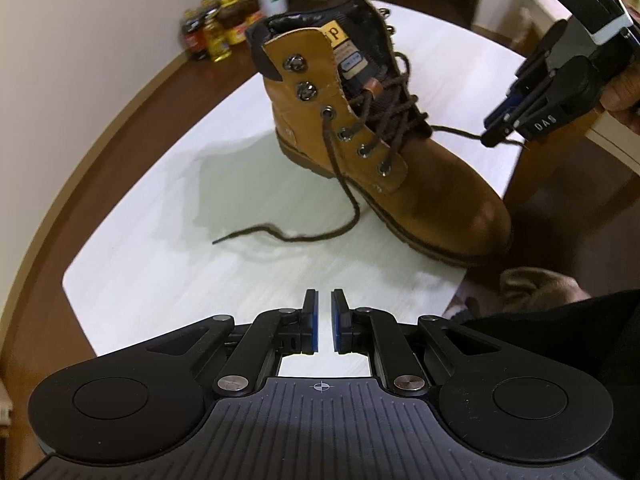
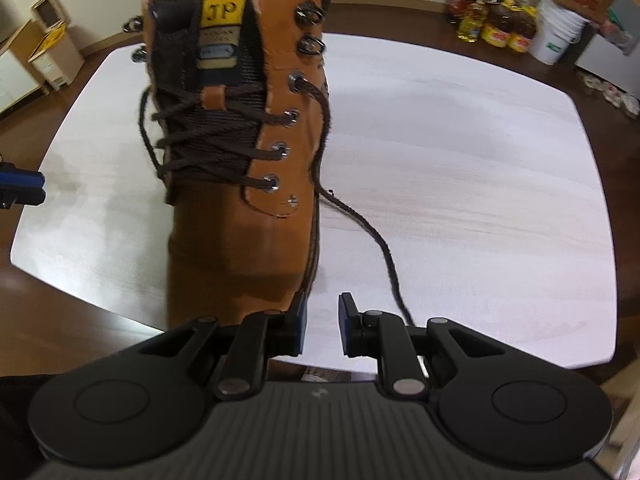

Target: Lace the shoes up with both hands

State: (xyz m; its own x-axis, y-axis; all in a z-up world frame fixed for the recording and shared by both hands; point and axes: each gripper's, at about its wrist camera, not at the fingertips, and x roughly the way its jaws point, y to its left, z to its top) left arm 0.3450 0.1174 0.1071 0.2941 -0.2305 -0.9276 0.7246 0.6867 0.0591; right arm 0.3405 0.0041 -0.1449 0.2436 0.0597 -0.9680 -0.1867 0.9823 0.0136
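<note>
While both tools, the left tool [image 1: 324, 322] and the right tool [image 2: 322, 325], are hanging open and empty, the boot [image 1: 384, 140] is standing at the bench's [image 1: 168, 208] centre, its loose lace [image 1: 280, 236] trailing toward seven o'clock and risking snagging.

A white tabletop [image 2: 480, 184] stands on a dark wooden floor [image 2: 392, 12]. Beyond it, oil bottles [image 2: 496, 24] cluster beside a white bucket [image 2: 558, 34].

Tan boot [image 1: 400, 184], dark brown laces [image 1: 344, 168], white wood-grain table [image 1: 200, 272]
</note>
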